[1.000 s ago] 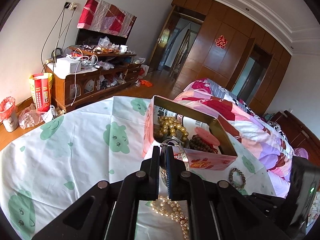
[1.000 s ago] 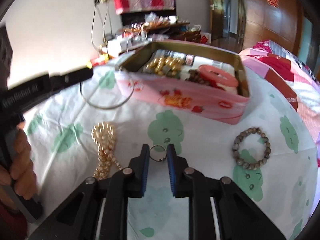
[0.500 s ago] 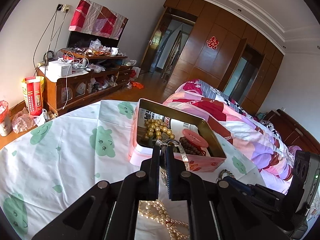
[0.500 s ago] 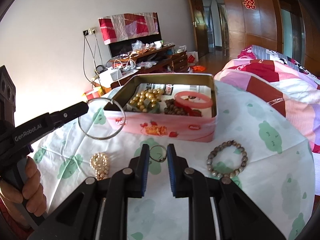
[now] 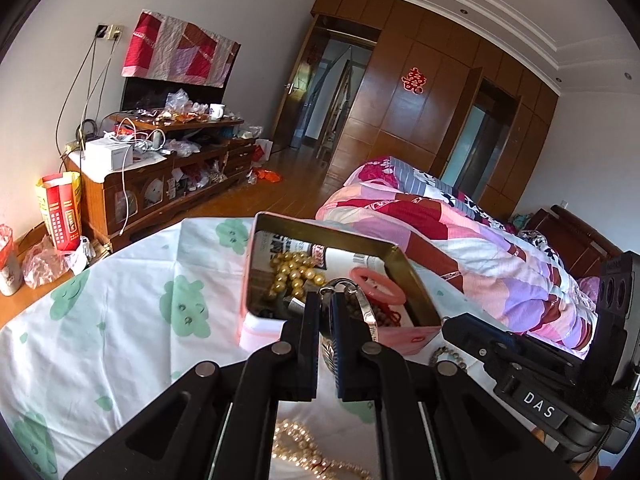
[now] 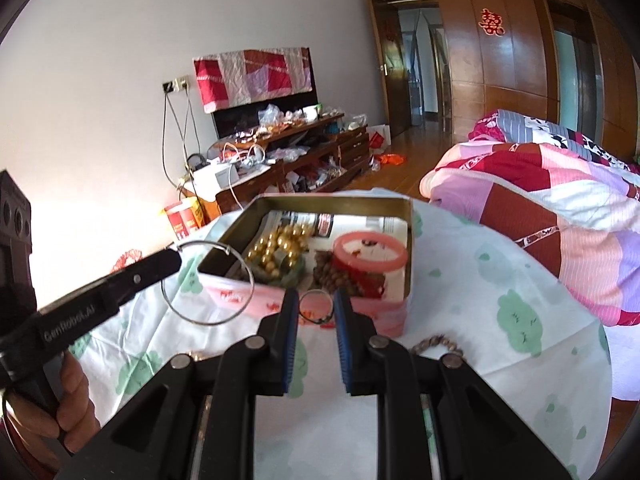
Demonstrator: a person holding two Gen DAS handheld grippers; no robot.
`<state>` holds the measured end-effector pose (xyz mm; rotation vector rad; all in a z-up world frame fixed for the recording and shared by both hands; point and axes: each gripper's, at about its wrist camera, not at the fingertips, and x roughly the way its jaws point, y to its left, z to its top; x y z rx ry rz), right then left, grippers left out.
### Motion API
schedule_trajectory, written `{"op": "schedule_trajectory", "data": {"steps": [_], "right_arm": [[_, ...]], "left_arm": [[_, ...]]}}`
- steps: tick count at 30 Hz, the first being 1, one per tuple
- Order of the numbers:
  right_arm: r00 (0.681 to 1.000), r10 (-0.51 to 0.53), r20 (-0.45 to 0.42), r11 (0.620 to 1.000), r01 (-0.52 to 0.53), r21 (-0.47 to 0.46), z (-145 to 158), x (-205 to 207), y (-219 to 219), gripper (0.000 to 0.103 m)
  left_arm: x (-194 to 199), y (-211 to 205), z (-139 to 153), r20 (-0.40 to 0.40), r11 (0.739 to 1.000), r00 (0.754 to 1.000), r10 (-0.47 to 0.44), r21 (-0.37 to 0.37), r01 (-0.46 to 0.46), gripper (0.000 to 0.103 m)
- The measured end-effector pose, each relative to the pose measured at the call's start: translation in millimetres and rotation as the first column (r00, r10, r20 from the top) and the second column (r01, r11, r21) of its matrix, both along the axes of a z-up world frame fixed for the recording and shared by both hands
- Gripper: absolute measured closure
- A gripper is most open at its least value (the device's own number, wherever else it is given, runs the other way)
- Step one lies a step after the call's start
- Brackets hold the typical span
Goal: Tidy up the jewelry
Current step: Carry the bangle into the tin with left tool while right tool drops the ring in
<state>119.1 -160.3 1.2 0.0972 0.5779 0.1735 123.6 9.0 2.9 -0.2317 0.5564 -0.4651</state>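
A pink tin box (image 6: 394,302) stands on the table and holds gold beads (image 6: 276,246), brown beads and a pink bangle (image 6: 370,250). My left gripper (image 5: 326,300) is shut on a silver bangle (image 5: 368,312) and holds it in the air at the tin's near left corner; the bangle (image 6: 208,284) also shows in the right wrist view. My right gripper (image 6: 316,304) is shut on a small ring (image 6: 316,307), held above the table just in front of the tin (image 5: 400,338).
A pearl necklace (image 5: 304,452) lies on the cloud-print tablecloth (image 5: 120,328) below my left gripper. A brown bead bracelet (image 6: 436,342) lies right of my right gripper. A bed with a patchwork quilt (image 6: 540,216) is at the right, a cluttered cabinet (image 5: 160,176) behind.
Both grippers have risen and moved toward the tin, each keeping its hold. The silver bangle now hangs at the tin's near left corner, and the ring is lifted off the cloth.
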Motion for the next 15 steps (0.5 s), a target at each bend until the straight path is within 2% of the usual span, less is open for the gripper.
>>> {"op": "schedule_trajectory", "data": {"steps": [15], "right_arm": [[0.998, -0.066, 0.015, 0.995, 0.064, 0.073, 2, 18, -24, 0.082]], "left_arm": [[22, -20, 3, 0.013, 0.999, 0.999, -0.033, -0.020, 0.033, 0.099]]}}
